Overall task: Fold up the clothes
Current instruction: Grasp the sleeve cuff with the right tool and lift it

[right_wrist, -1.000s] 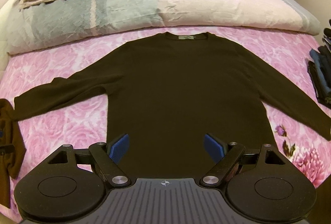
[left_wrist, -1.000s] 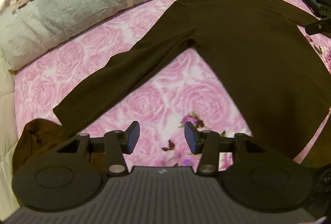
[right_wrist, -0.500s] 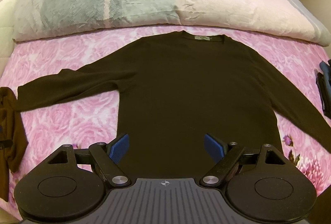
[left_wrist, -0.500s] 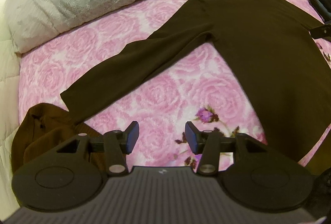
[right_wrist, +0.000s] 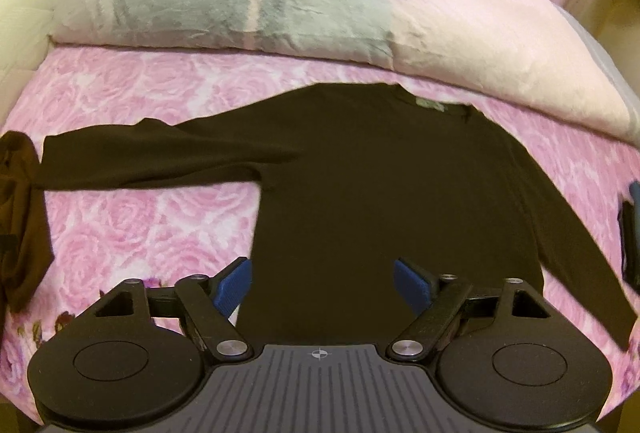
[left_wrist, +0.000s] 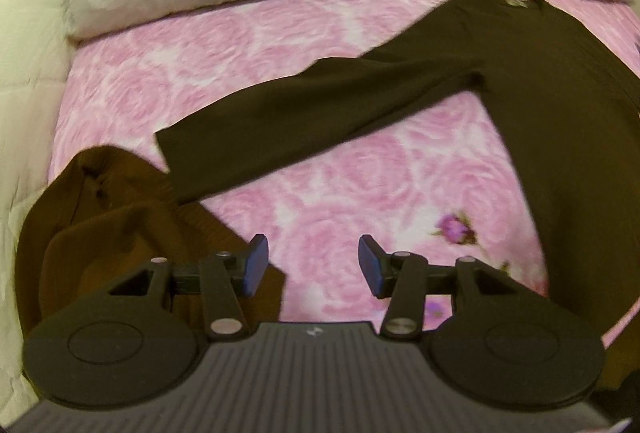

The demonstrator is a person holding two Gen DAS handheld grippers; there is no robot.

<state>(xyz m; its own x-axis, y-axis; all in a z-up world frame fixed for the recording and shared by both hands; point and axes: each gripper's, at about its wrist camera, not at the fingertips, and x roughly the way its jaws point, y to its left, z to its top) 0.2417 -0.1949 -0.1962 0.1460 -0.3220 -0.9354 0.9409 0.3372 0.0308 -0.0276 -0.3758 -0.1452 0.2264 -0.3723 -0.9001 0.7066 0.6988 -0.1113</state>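
Note:
A dark long-sleeved sweater (right_wrist: 380,193) lies flat on the pink rose-patterned bedspread (right_wrist: 132,233), neck label at the far side, both sleeves spread out. In the left wrist view its left sleeve (left_wrist: 304,121) runs across the middle. My left gripper (left_wrist: 308,265) hovers open over bare bedspread, below the sleeve's cuff, with nothing between its blue pads. My right gripper (right_wrist: 322,283) hangs above the sweater's lower hem; its jaws are closing and hold nothing, the pads apart from the cloth.
A crumpled brown garment (left_wrist: 112,217) lies at the bed's left edge, beside the sleeve cuff. A grey-green and pale pink duvet (right_wrist: 248,13) with pillows is piled along the far side. Dark folded items (right_wrist: 630,233) sit at the right edge.
Both grippers have moved left across the bed. The left one now sits nearer the sleeve cuff and brown garment. The right gripper's jaws have narrowed.

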